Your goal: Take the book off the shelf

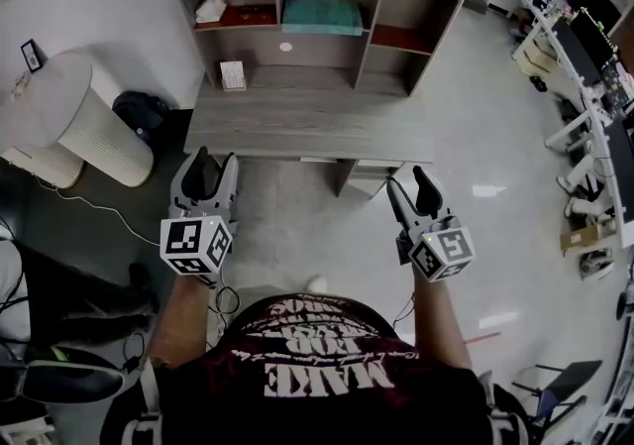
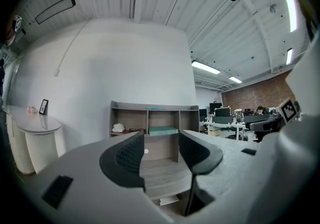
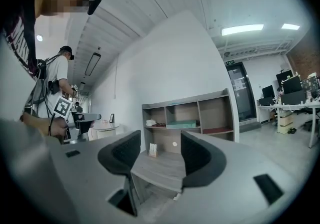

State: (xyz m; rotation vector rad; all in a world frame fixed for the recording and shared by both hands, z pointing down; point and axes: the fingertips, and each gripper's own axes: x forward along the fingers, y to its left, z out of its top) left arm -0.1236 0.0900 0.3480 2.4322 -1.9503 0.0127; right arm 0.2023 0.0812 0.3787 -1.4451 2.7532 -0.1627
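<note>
The left gripper [image 1: 213,164] and the right gripper [image 1: 408,181] are held side by side at the near edge of the grey wooden desk [image 1: 307,126]. Each has its jaws spread wide with nothing between them. Well ahead of both, past the desk top, the flat teal book [image 1: 322,15] lies in the middle upper compartment of the grey wooden shelf unit [image 1: 369,32], roughly in line between the two grippers. A small white card [image 1: 233,74] stands on the desk ahead of the left gripper.
</note>
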